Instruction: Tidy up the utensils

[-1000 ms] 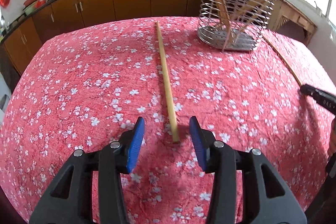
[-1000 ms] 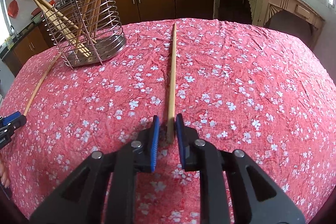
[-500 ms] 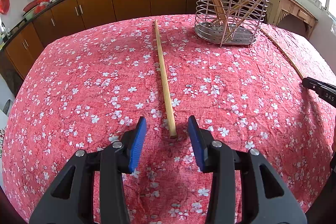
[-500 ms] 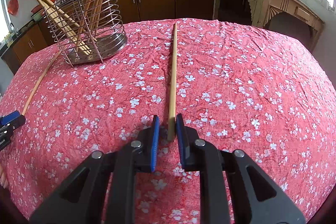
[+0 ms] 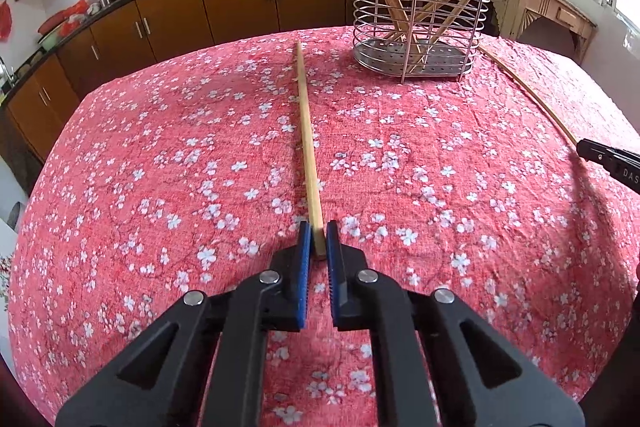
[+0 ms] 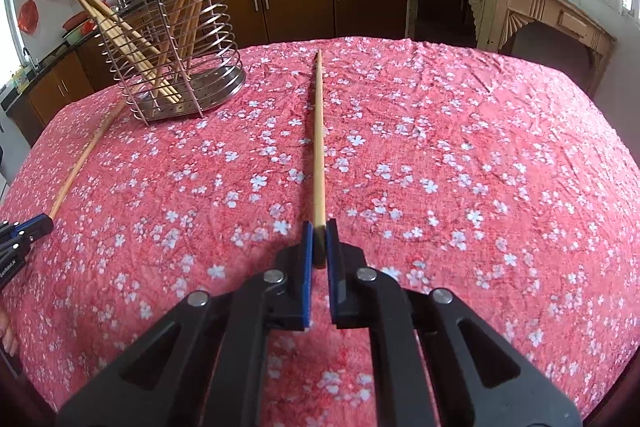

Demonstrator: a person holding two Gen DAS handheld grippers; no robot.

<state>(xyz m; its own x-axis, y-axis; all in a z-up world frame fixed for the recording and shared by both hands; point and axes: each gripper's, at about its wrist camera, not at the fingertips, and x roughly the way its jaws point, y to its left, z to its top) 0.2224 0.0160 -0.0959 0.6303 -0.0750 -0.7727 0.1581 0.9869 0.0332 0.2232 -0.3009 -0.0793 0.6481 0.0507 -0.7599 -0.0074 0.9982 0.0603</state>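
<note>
Left gripper (image 5: 319,239) clamping one chopstick (image 5: 307,143), right gripper (image 6: 319,241) clamping another chopstick (image 6: 318,143); wire holder (image 5: 418,27) beyond

red tablecloth (image 5: 160,187) with white blossoms, pale wooden chopstick (image 5: 306,131), silver wire holder (image 5: 416,27), brown cabinets (image 5: 240,3).

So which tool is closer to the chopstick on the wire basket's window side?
Right. The right tool is clamped on the near end of that chopstick; the left tool sits apart, shut on another chopstick on the wire basket's other side.
</note>
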